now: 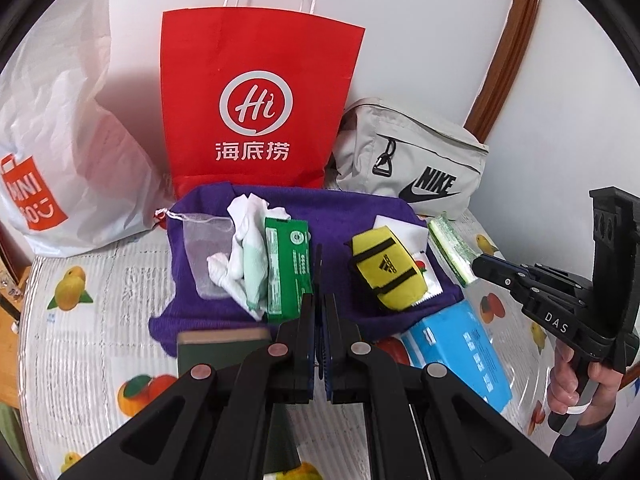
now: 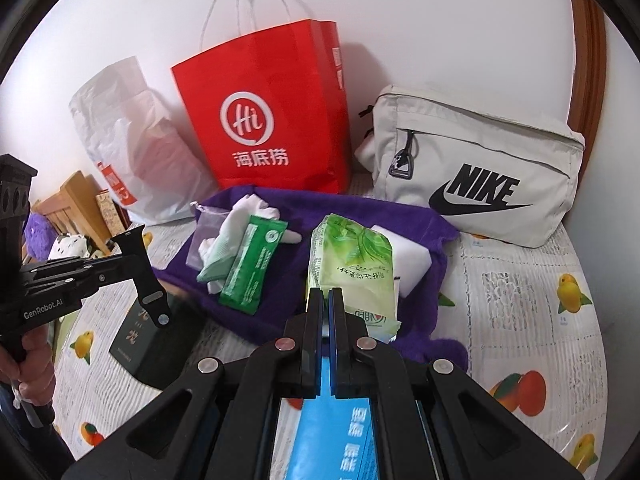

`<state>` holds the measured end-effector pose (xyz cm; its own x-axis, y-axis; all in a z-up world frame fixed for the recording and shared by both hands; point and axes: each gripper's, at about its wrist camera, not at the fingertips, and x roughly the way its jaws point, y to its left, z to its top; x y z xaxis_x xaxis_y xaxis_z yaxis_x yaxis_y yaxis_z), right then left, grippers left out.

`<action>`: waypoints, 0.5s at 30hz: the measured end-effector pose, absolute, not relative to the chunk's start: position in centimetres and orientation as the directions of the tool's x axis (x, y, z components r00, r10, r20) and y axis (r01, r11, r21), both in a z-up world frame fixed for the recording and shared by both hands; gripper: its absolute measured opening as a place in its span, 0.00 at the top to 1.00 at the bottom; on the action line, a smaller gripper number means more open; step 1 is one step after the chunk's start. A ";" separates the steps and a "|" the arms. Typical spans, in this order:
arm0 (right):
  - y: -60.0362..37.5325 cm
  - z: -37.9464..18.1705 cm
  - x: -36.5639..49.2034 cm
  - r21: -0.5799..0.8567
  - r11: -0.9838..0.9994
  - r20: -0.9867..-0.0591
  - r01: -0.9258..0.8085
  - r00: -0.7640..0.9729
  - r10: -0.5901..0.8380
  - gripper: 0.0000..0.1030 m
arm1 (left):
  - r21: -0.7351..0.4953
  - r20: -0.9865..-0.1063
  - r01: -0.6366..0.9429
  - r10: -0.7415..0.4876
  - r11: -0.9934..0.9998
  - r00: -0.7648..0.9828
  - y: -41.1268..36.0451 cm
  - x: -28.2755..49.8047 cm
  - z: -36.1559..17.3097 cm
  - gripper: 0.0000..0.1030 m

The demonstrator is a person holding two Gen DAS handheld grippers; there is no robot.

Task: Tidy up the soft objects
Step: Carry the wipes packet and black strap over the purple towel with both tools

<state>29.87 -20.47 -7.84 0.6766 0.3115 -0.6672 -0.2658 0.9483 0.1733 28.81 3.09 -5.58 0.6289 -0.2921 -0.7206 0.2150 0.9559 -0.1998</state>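
Purple cloth (image 1: 360, 216): fuzzy knit, spread flat on the fruit-print table (image 1: 100, 312); most of the soft items lie on it.
Green tissue pack (image 2: 352, 264): pale green leaf-print wrapper, held tilted above the cloth, its lower end pinched in the right hand-held gripper (image 2: 325, 300); in the left view it shows edge-on (image 1: 452, 250) at that gripper's tips.
Right hand-held gripper: jaws pressed on the pack's edge.
Left hand-held gripper (image 1: 320, 276): jaws pressed together, nothing between them, hovering over the near edge of the cloth.
Yellow pouch (image 1: 386, 268): black straps and logo, rounded, on the cloth's right part, lying over a white sachet (image 1: 404, 232).
White socks (image 1: 244, 248): crumpled, cloth's left part, next to a dark green wipes packet (image 1: 288, 268) and a sheer drawstring pouch (image 1: 208, 248).
Blue pack (image 1: 460, 352): on the table by the cloth's near right corner.
Backdrop: red paper bag (image 1: 256, 96), white plastic bag (image 1: 60, 120), grey Nike bag (image 2: 480, 168) along the wall.
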 end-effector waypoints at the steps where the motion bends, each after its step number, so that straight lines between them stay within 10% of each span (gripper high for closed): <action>1: -20.6 -7.9 30.3 0.174 0.949 -0.669 -0.264 0.675 0.311 0.97 | -0.202 -0.722 0.213 -0.292 0.956 0.627 3.1 29.3 -5.6 0.96; 15: -21.0 -8.6 35.2 0.156 0.958 -0.682 -0.240 0.676 0.280 0.97 | -0.201 -0.732 0.222 -0.297 0.954 0.614 2.4 34.3 -6.4 0.96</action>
